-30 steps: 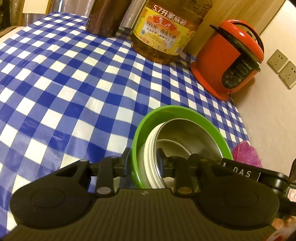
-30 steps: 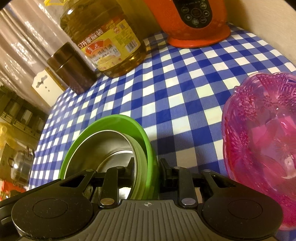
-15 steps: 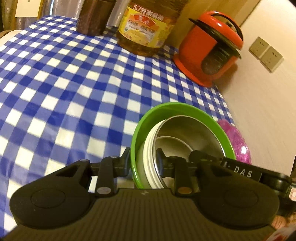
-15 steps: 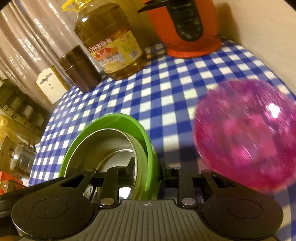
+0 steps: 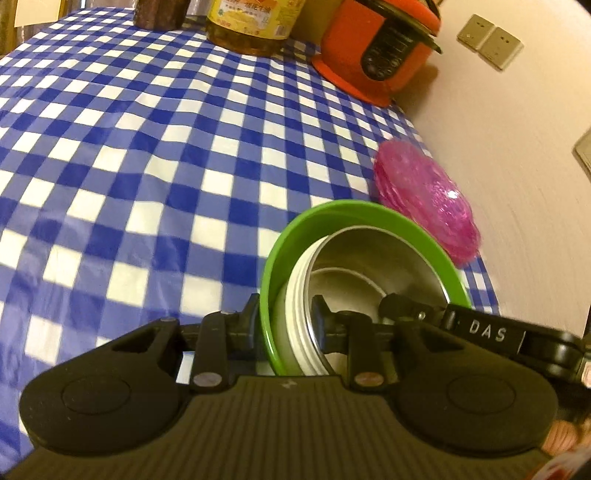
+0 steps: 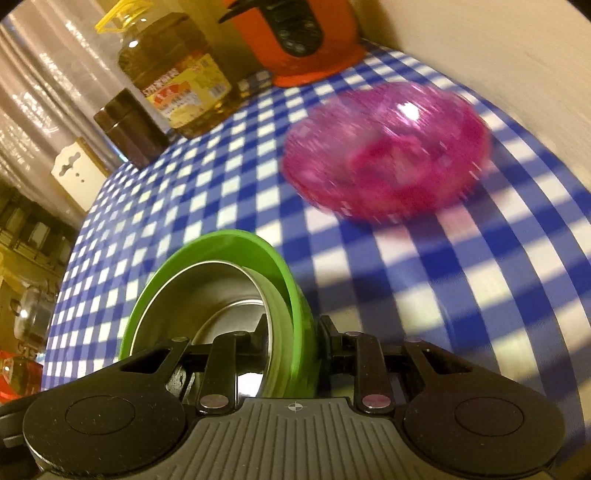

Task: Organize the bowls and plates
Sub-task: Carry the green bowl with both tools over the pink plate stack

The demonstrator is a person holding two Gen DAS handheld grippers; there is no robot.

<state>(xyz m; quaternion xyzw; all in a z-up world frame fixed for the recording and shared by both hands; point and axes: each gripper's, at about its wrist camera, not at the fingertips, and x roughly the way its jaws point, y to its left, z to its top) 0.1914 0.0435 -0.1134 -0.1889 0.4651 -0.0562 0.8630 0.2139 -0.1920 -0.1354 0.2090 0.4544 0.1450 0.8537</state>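
Only the left wrist view shows wall sockets (image 5: 489, 46) behind the cooker (image 5: 376, 51).

Translucent pink plastic bowl (image 6: 388, 151): motion-blurred. Amber cooking-oil bottle (image 5: 255, 22) and orange rice cooker (image 5: 373, 44): tops cropped. Green plastic bowl (image 5: 354, 221): near rim behind gripper body.
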